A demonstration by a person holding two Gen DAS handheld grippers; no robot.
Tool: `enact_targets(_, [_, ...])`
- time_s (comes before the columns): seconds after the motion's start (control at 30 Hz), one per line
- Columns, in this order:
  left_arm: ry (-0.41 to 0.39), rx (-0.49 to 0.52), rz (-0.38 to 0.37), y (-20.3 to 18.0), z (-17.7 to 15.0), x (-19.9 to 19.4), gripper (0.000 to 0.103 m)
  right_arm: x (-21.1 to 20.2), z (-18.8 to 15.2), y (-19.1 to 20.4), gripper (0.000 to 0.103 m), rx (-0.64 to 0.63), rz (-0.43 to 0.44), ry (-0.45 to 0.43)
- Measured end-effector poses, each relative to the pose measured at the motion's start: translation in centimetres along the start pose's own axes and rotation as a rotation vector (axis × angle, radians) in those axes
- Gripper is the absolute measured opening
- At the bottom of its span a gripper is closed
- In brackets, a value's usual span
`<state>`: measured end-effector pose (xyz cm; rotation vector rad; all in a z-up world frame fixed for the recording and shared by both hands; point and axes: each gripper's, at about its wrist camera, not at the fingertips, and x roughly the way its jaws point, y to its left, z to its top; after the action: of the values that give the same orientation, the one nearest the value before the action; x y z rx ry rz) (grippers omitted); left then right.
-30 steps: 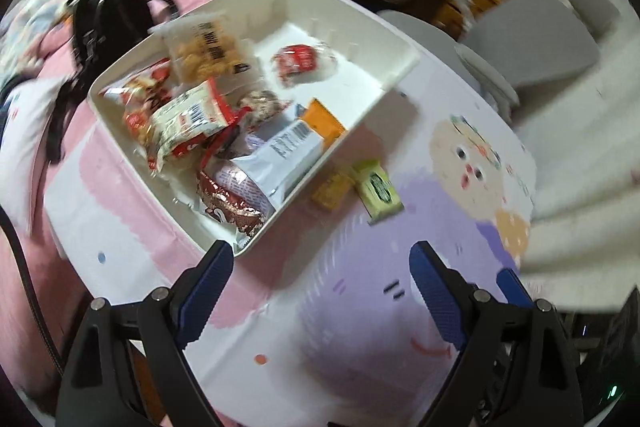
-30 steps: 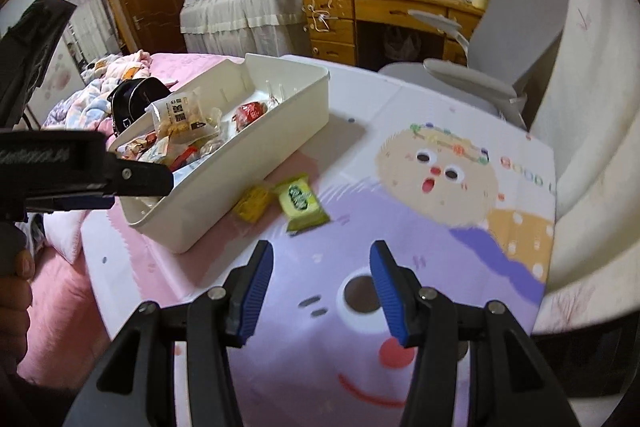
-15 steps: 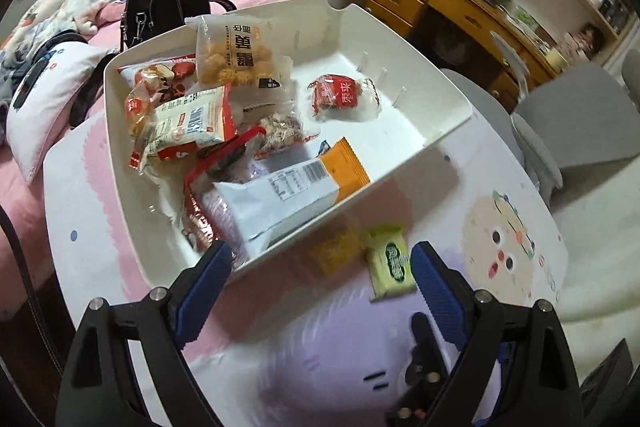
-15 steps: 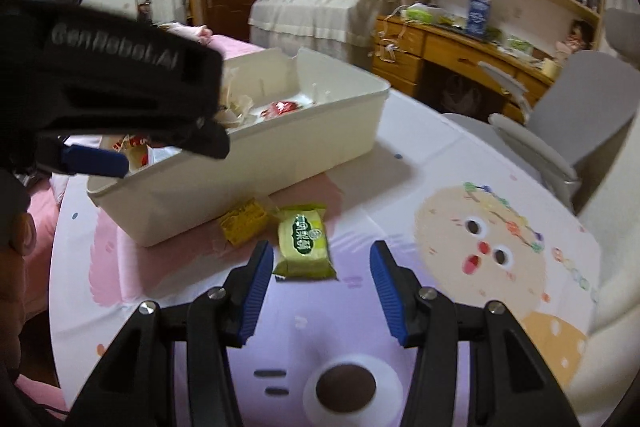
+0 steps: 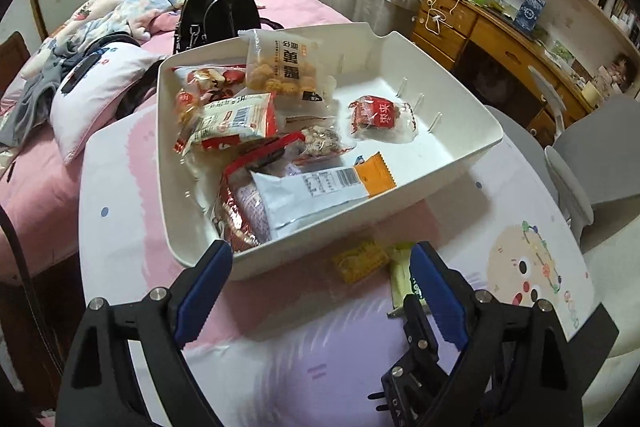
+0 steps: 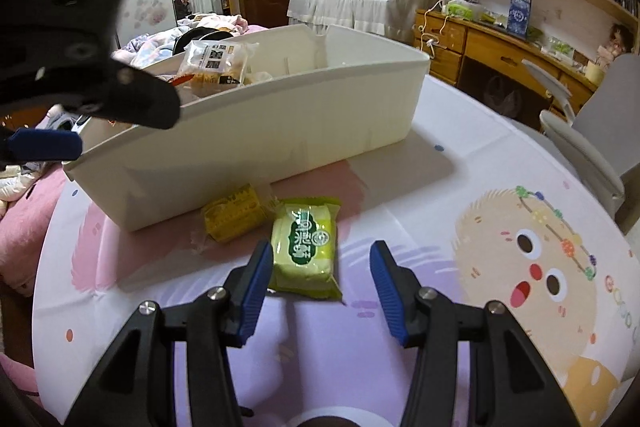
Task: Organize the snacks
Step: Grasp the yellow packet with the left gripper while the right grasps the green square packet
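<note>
Now our right gripper [image 6: 322, 267], jaws apart around the green snack [image 6: 305, 247], could nudge the touching yellow snack [image 6: 234, 213] if we close skewed.

Green snack packet [image 6: 305, 247] flat beside yellow packet [image 6: 234, 213], outside bin [image 6: 280, 131].

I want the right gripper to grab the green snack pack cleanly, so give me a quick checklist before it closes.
1. Right gripper open: ok.
2. Green snack pack between its jaws: not ok, only the near end is.
3. Yellow snack pack outside the jaws: ok.
4. Space left in the white bin: ok.
5. Left gripper open, holding nothing: ok.
6. Pack lies flat on the table: ok.
</note>
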<state>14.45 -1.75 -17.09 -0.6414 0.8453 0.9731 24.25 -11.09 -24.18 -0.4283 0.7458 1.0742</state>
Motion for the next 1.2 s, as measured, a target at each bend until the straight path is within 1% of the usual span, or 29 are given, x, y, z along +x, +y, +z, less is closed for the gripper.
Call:
enact_targets(0.07, [0.001, 0.007, 0.002, -0.3, -0.3, 0.1, 0.091, 0.3, 0.0, -0.5, 0.051, 0.022, 0.038, 0.014])
enact_targets(0.1, [0.015, 0.002, -0.002, -0.3, -0.4, 0.3, 0.092, 0.4, 0.1, -0.7, 0.051, 0.029, 0.051, 0.016])
enact_targets(0.2, [0.094, -0.004, -0.004, -0.6, -1.3, 1.6, 0.092, 0.6, 0.2, -1.0, 0.051, 0.027, 0.073, 0.02])
enact_targets(0.27, [0.116, -0.018, 0.005, -0.6, -1.7, 2.2, 0.092, 0.8, 0.3, -0.9, 0.051, 0.007, 0.087, 0.027])
enact_targets(0.43, [0.117, -0.052, 0.03, -0.2, -1.9, 3.2, 0.092, 1.8, 0.4, -0.4, 0.051, -0.032, 0.126, 0.071])
enact_targets(0.5, [0.131, -0.063, 0.038, -0.2, -2.0, 4.0, 0.092, 2.2, 0.4, -0.2, 0.05, -0.04, 0.117, 0.094])
enact_targets(0.53, [0.134, -0.063, 0.041, -0.2, -2.0, 4.3, 0.092, 2.2, 0.4, -0.2, 0.05, -0.047, 0.112, 0.092])
enact_targets(0.57, [0.139, -0.063, 0.048, -0.3, -2.1, 4.7, 0.092, 2.2, 0.4, -0.1, 0.047, -0.054, 0.107, 0.095])
enact_targets(0.67, [0.158, -0.06, 0.046, -0.6, -2.4, 5.4, 0.092, 2.3, 0.5, 0.0, 0.043, -0.061, 0.105, 0.099])
enact_targets(0.8, [0.152, -0.045, 0.045, -1.3, -2.4, 6.0, 0.092, 2.4, 0.7, -0.6, 0.041, -0.046, 0.111, 0.112])
enact_targets(0.87, [0.132, -0.038, 0.052, -1.6, -2.3, 6.2, 0.092, 2.2, 0.6, -1.1, 0.04, -0.029, 0.102, 0.118])
enact_targets(1.0, [0.12, -0.062, 0.063, -1.9, -1.9, 7.3, 0.092, 1.5, 0.1, -2.1, 0.039, 0.009, 0.083, 0.129])
enact_targets(1.1, [0.132, -0.077, 0.065, -2.1, -1.9, 8.3, 0.092, 0.8, -0.5, -2.8, 0.039, 0.028, 0.064, 0.145])
enact_targets(1.2, [0.122, -0.082, 0.055, -2.4, -2.0, 8.5, 0.092, 0.1, -1.0, -3.6, 0.039, 0.071, 0.033, 0.158])
